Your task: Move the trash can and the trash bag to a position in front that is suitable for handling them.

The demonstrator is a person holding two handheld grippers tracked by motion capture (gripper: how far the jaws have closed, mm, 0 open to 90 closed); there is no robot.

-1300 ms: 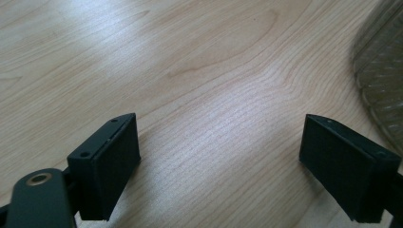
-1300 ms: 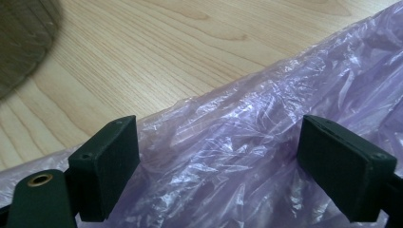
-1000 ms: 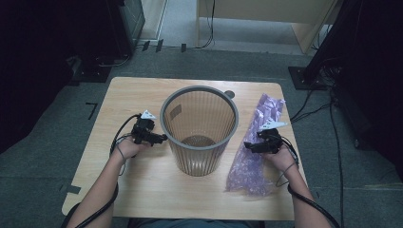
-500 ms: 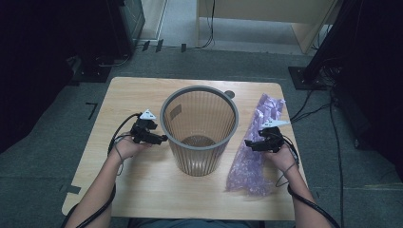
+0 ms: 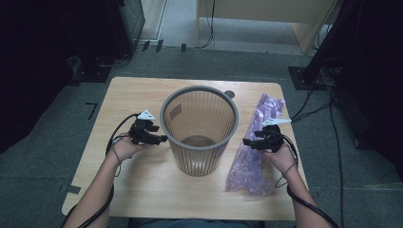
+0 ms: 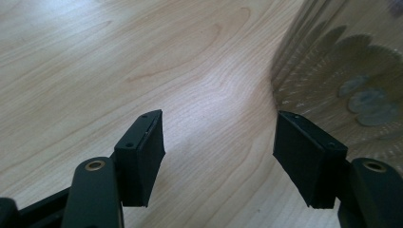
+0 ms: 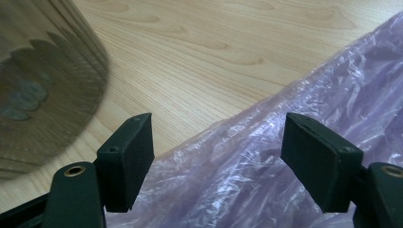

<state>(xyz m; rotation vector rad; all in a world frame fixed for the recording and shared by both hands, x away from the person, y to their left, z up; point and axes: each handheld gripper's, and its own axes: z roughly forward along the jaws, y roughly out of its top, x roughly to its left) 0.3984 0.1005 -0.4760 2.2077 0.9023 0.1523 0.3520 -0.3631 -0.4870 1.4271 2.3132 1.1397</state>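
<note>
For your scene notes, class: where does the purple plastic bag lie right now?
In the high view the purple plastic bag lies flat on the table's right side, beside the bin, under the open right tongs.

bin (image 5: 199, 128) ctr on table (image 5: 142, 190) | bag (image 5: 256, 156) rt of bin

Centre: tall waste bin (image 5: 199, 130) stands between both hands, blocking any straight crossing.
Left side: bare table (image 5: 119, 99) beside the bin, open room.
Right side: purple plastic bag (image 5: 254, 152) sprawls along the edge, little bare wood.
Front: open strip before the bin.
</note>
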